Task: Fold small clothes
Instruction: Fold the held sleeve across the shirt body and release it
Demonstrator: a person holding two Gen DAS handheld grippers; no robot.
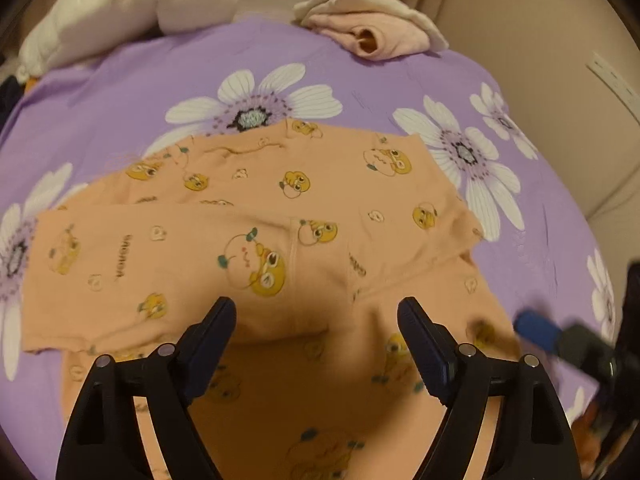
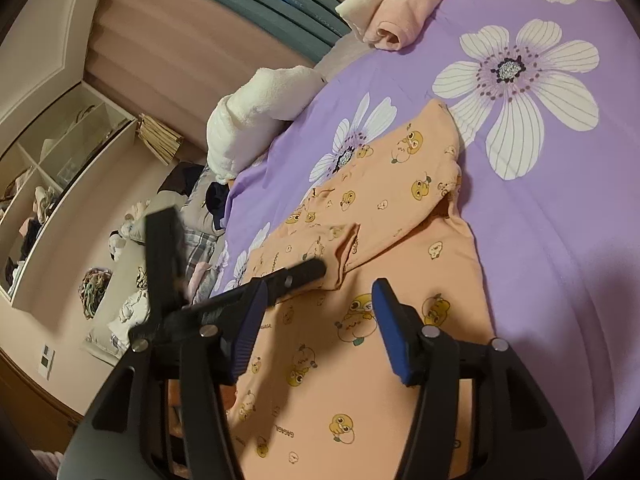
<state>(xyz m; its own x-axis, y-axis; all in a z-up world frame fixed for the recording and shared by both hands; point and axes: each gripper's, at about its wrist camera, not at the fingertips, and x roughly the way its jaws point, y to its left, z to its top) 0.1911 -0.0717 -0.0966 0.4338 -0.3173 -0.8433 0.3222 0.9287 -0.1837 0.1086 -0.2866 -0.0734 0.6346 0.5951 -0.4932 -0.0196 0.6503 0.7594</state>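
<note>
Now one orange shirt [image 1: 280, 208] lies on the bed [image 1: 120, 80], both tongs, left [image 1: 316, 312] and right [image 2: 316, 292], released above it.

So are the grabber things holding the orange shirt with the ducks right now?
No. The left gripper and the right gripper are both open above the orange shirt, with nothing between their fingers. The shirt just lies on the purple bedsheet.

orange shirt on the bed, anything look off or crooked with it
Nothing damaged. The orange shirt lies mostly flat on the purple bedsheet, one sleeve folded across the body. That sleeve sits slightly slanted, and the far edge bunches a little. Both the left gripper and right gripper hover open above it.
</note>
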